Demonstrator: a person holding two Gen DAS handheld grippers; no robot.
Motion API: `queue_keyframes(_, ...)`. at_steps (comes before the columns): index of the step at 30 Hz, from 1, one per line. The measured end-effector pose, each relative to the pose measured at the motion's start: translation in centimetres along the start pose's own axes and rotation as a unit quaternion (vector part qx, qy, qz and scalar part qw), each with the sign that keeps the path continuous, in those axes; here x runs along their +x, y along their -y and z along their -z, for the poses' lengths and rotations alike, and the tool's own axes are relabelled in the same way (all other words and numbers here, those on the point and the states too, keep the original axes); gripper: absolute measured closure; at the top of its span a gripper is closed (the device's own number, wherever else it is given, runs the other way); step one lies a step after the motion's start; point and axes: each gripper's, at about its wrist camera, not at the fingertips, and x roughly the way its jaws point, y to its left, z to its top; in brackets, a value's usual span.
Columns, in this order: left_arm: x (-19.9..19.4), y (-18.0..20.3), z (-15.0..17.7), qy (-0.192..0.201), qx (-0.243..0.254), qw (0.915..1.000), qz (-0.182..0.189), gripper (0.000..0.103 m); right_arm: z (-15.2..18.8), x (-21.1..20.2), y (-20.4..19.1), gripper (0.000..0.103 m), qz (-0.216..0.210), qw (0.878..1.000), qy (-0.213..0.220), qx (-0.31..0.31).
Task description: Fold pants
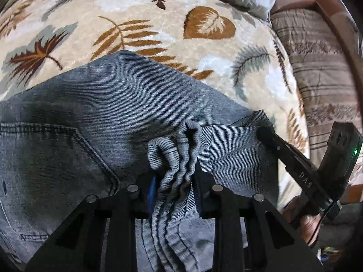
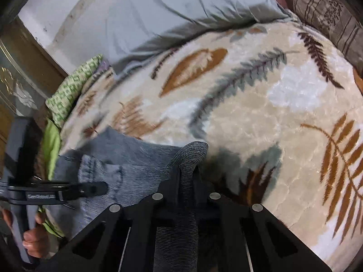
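Grey-blue denim pants lie on a cream blanket with leaf prints. My left gripper is shut on a bunched fold of the pants' edge. My right gripper is shut on another fold of the pants, with more of the pants spread to its left. The right gripper also shows at the right in the left wrist view. The left gripper shows at the left in the right wrist view.
A light grey pillow lies at the far side of the blanket. A striped brown cushion sits to the right. Green patterned cloth and a wooden cabinet are on the left.
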Motion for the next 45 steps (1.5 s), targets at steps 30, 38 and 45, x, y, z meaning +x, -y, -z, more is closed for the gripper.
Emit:
queue_keyframes(30,-2.0,0.4,6.8,0.006,0.004,0.9993,-0.037,0.057,4.7,-3.5,1.2,0.089,-0.049,0.997,-0.021,0.052)
queue_keyframes(38,-1.3,0.1,7.5,0.018,0.010,0.9986,-0.049,0.060,5.5,-2.5,1.8,0.090,-0.022,0.999,-0.023,0.032)
queue_keyframes(45,-1.4,0.4,7.7,0.022,0.012,0.9981,-0.056,0.060,5.5,-2.7,2.1,0.088,-0.024,0.998,-0.021,0.050)
